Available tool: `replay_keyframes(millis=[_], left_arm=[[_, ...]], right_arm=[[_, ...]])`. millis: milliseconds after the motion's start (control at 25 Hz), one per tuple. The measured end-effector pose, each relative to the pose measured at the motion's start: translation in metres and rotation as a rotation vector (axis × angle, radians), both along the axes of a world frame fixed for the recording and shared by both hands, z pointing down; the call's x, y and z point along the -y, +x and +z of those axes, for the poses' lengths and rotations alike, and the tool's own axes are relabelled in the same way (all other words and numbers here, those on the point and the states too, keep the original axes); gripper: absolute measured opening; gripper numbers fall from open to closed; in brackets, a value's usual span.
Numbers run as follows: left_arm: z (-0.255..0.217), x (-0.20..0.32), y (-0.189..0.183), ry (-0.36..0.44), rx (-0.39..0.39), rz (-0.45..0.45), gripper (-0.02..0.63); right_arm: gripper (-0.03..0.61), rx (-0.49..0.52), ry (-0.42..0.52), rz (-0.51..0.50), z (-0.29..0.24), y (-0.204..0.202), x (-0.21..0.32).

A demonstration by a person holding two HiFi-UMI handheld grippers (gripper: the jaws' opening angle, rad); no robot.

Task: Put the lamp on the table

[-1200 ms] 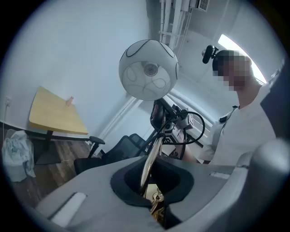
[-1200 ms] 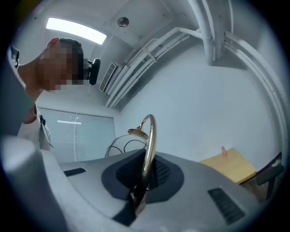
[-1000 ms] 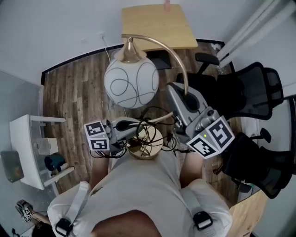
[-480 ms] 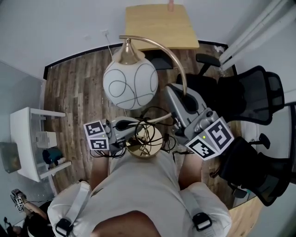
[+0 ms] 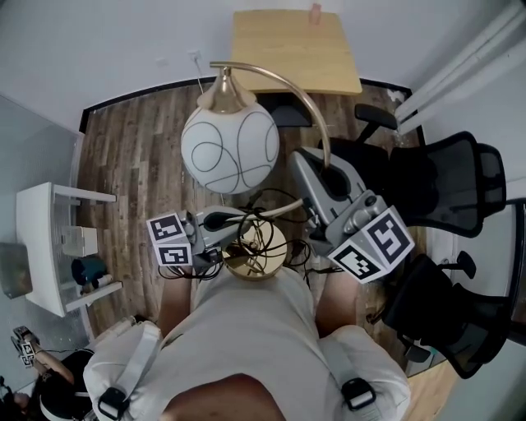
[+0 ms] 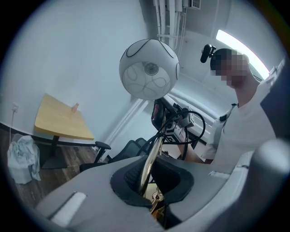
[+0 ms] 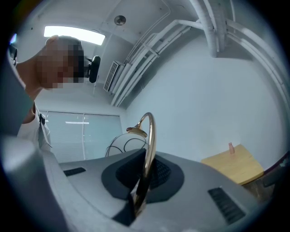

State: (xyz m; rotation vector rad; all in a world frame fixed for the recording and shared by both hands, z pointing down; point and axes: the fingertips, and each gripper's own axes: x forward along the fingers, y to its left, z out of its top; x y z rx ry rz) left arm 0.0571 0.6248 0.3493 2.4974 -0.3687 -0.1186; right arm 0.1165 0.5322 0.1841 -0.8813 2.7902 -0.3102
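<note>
While the left tool [image 6: 151, 195] and right tool [image 7: 139, 195] both clamp the lamp [image 5: 230, 150] by its curved stem, mid-carry over the floor [image 5: 131, 164] well short of the worktop [image 5: 296, 49], it likely next needs bringing forward and lowering onto the worktop's middle.

White black-looped lamp [image 5: 230, 152], brass stem [image 7: 149, 152], tan table [image 5: 292, 57], perhaps pinkish object [image 5: 315, 10]
</note>
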Motion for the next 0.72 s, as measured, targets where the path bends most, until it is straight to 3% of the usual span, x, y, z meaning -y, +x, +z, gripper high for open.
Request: replay_keyframes(millis=[720], left_arm=[[0.007, 0.092, -0.051, 0.012, 0.002, -0.021, 0.009]], right_arm=[[-0.002, -0.002, -0.008, -0.041, 0.006, -0.055, 0.091]])
